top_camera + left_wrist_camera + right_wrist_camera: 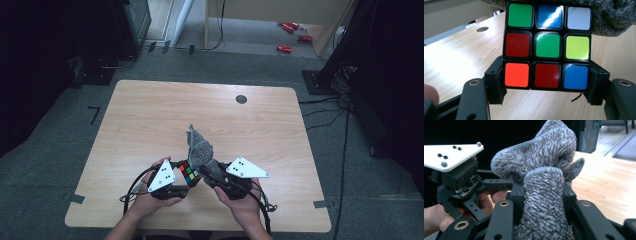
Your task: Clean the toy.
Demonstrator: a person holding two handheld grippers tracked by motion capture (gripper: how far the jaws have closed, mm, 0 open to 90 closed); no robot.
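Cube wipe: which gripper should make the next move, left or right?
Right, probably. The right gripper is shut on the grey cloth, which already lies against the cube. The left gripper is clamped on the cube's sides, so it is better used holding it steady.

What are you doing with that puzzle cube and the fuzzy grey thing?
A person at a table holds a claw in each hand. The left claw is shut on a colourful cube, gripping its bottom row. The right claw pinches a fuzzy grey cloth, held up right against the cube. It looks like the cube is being wiped.
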